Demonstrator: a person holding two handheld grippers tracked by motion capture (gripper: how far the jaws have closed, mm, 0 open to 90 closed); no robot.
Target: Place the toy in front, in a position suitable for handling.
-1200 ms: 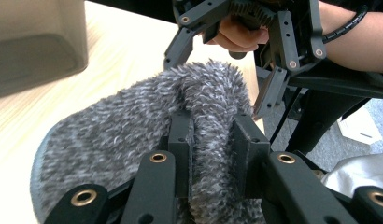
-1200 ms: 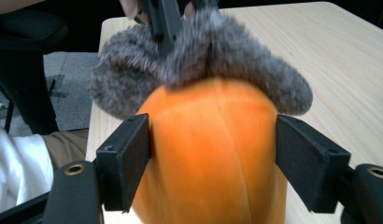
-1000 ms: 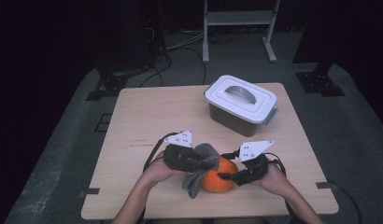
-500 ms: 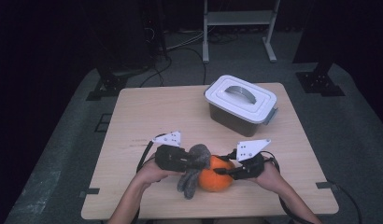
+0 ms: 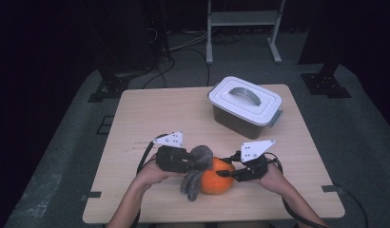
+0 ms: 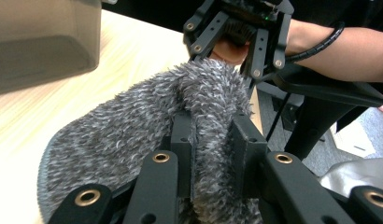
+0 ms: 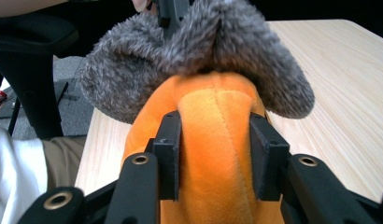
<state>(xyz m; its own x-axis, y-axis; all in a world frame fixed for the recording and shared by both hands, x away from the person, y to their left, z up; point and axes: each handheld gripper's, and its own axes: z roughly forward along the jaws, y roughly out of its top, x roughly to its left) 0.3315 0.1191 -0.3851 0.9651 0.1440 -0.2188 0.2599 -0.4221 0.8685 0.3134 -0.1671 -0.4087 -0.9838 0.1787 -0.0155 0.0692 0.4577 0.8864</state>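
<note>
Item: two-handed grip on a soft toy, near edge of the table.

Change since the earlier frames: my left gripper (image 5: 195, 164) had drawn in from a little farther up the table to sit low beside the toy; my right gripper (image 5: 229, 174) had just been closing, with the orange plush between its jaws.

Task thing: a round orange plush ball (image 5: 217, 179) resting on the pale wooden table (image 5: 150, 114), close to its near edge, between my two hands. A grey shaggy fabric cover (image 5: 197, 167) lay draped over its left side and top.

Left gripper: jaws pressed together on a fold of the grey fabric (image 6: 213, 140). Right gripper: pinching a ridge of orange plush (image 7: 215, 140) between its pads.

Risks, as I judged them: the fur was loose and thick, so the left pinch could slip off if I pulled hard; the right grip held only a soft ridge, so the ball could squirm free or roll off the near edge.

Surroundings: a dark translucent plastic box with a white handled lid (image 5: 245, 107) stood well apart at the far right. Nothing lay between it and the toy. Cables trailed on the floor beyond.
</note>
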